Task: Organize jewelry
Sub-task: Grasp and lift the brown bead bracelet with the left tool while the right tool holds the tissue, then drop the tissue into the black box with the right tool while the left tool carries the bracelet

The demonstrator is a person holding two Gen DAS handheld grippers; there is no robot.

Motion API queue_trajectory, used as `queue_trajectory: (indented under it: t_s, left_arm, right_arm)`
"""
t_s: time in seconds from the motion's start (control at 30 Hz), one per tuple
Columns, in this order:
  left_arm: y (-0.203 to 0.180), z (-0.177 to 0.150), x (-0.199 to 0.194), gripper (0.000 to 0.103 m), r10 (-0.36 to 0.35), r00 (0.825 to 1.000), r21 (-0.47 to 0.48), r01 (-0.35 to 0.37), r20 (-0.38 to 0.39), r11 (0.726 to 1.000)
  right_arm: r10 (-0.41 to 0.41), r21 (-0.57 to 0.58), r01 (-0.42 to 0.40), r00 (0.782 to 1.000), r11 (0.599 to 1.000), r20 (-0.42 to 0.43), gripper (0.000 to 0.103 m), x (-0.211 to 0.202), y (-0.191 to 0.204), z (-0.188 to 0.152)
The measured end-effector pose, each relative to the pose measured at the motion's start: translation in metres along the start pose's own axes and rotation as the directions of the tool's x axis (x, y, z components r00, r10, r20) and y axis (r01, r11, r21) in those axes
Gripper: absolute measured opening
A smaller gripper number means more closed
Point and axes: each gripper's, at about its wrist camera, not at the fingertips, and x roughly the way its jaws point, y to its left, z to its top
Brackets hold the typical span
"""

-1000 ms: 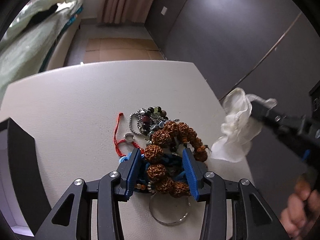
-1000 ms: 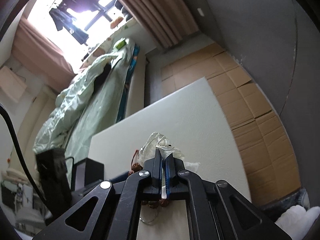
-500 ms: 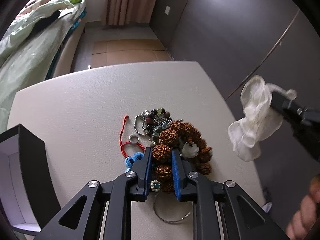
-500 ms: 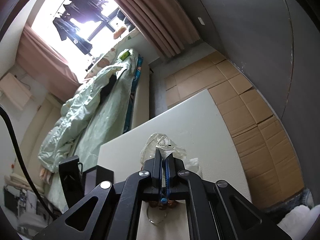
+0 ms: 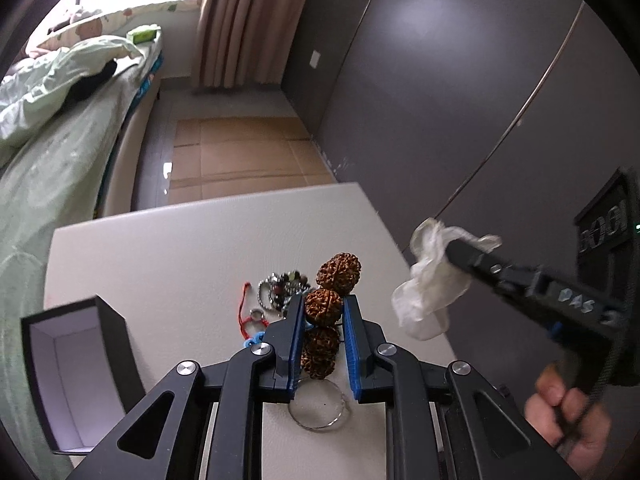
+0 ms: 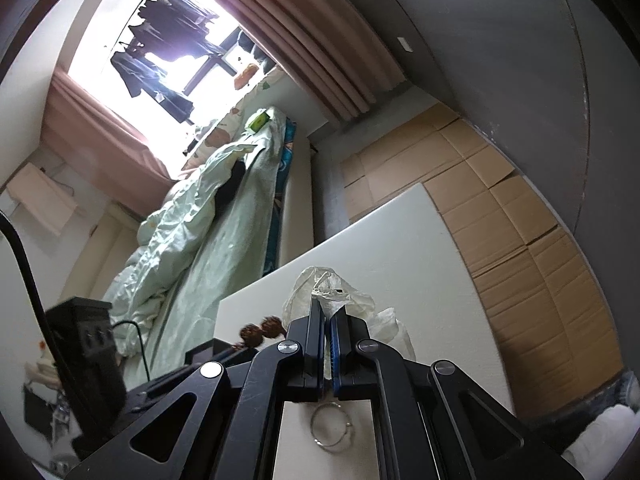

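Spreading across the lower half of both views, the white table (image 5: 192,248) carries everything the task concerns. Only the right wrist view takes in the bright window (image 6: 168,52) with dark clothes hung against it, and the full run of the bed (image 6: 208,232) under its pale green quilt; the left wrist view shows just a slice of that bed at its left edge, plus the grey wall panels to the right. Flattened cardboard (image 6: 520,220) covers the floor beyond the table in both.

At the left edge of the left wrist view an open black box (image 5: 76,368) stands on the table, its pale lining bare as far as can be seen. The right wrist view does not show into it.

Next comes the left gripper (image 5: 323,312), its blue pads clamped on a brown seed-bead bracelet (image 5: 324,306); one bead sits between the pads, one stands above them and one hangs below, clear of the table. The right wrist view catches only two of those beads beside its own fingers. The right gripper (image 6: 326,316) is pressed together on a crumpled white pouch (image 6: 332,284), and the left wrist view shows that pouch hanging in the air off the table's right edge, with a hand (image 5: 568,412) gripping the handle.

Left on the table are a small heap of chain and dark beads (image 5: 282,284), a red cord (image 5: 244,312), a blue piece half hidden by the left fingers, and a thin metal ring (image 5: 318,416) nearest the cameras.
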Motion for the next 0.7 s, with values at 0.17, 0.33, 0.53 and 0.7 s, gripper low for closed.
queue_trajectory:
  t_s: [0.17,0.33,0.53,0.7]
  left_arm:
    - [0.001,0.011,-0.029,0.019,0.003,0.998,0.013,-0.004,0.058,1.000]
    - [0.006,0.017,-0.057,0.019,0.023,0.994,0.017,-0.025,0.103,1.000]
    - [0.025,0.018,-0.088,0.019,0.084,0.986,0.004,-0.085,0.146,0.996]
    - [0.051,0.011,-0.106,0.019,0.123,0.980,-0.031,-0.120,0.155,0.992]
  right_arm:
    - [0.028,0.000,-0.028,1.000,1.000,0.005,0.004,0.002,0.006,0.000]
    - [0.064,-0.011,-0.064,0.998,0.998,0.008,0.004,0.005,0.019,-0.003]
    - [0.116,-0.029,-0.116,0.993,0.993,-0.007,0.004,0.017,0.040,-0.009]
    - [0.142,-0.044,-0.143,0.989,0.989,-0.029,0.004,0.031,0.058,-0.016]
